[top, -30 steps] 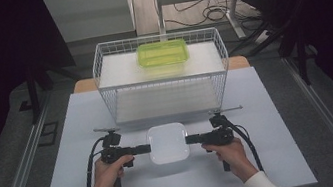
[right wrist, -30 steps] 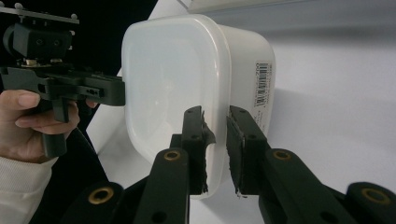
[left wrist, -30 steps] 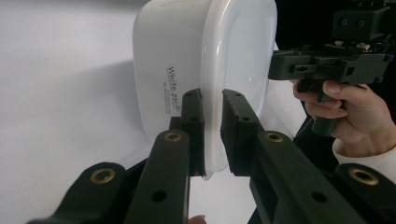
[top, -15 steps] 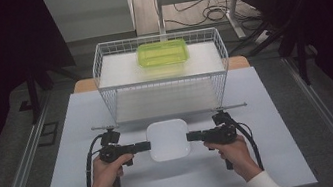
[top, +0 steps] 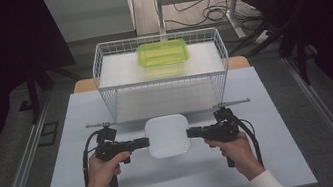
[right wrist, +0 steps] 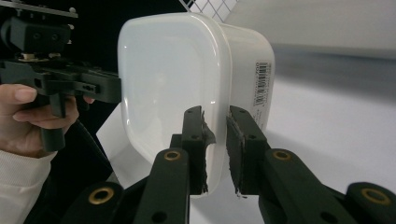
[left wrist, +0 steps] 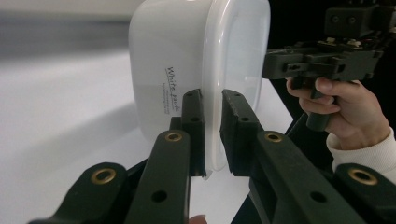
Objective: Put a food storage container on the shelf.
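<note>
Both grippers pinch my white tub [top: 167, 135] by opposite edges: left gripper [top: 145, 141], right gripper [top: 190, 132]. It sits just in front of the wire basket [top: 112, 89], which holds a green box [top: 162, 52].

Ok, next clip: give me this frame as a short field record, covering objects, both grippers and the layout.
held object: white lidded container, between the two grippers
left gripper: jaws closed on the container's rim
right gripper: jaws closed on the opposite rim
basket: white wire basket behind the container
in basket: green container, at the back
surface: pale table
</note>
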`<state>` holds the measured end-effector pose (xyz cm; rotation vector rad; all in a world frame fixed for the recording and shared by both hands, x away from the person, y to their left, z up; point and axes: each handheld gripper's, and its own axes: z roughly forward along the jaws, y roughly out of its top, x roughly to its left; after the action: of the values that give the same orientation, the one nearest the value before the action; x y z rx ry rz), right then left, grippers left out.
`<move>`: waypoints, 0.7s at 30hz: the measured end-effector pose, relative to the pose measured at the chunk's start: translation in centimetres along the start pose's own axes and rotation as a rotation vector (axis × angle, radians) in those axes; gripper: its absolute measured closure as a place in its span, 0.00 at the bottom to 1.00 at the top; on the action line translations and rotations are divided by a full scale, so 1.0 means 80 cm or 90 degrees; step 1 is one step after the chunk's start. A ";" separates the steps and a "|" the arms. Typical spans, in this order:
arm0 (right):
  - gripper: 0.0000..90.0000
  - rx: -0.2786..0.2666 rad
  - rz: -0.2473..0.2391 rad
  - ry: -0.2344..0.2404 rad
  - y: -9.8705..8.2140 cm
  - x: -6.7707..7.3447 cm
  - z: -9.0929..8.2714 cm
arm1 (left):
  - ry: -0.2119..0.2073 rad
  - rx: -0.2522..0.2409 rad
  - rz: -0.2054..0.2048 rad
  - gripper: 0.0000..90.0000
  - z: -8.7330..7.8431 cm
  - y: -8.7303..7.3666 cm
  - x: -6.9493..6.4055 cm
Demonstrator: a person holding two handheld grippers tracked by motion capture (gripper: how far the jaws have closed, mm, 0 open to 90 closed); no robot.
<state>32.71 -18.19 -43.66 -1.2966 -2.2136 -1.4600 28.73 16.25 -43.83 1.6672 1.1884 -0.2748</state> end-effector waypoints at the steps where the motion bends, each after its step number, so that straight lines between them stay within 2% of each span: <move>1: 0.86 -0.001 -0.002 -0.001 0.003 0.002 -0.001 | -0.002 -0.003 0.003 0.89 -0.002 0.002 -0.002; 5: 0.86 -0.008 -0.013 -0.002 0.015 0.009 -0.007 | -0.008 -0.014 0.008 0.90 -0.007 0.011 -0.006; 14: 0.86 -0.030 -0.030 -0.004 0.036 0.025 -0.022 | -0.003 -0.028 0.028 0.89 -0.017 0.034 -0.022; 21: 0.86 -0.049 -0.057 -0.002 0.058 0.042 -0.036 | -0.001 -0.040 0.044 0.89 -0.029 0.055 -0.036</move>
<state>33.31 -18.05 -37.28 -1.2389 -2.2652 -1.5903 30.06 16.58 -38.23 1.6490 1.1255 -0.1934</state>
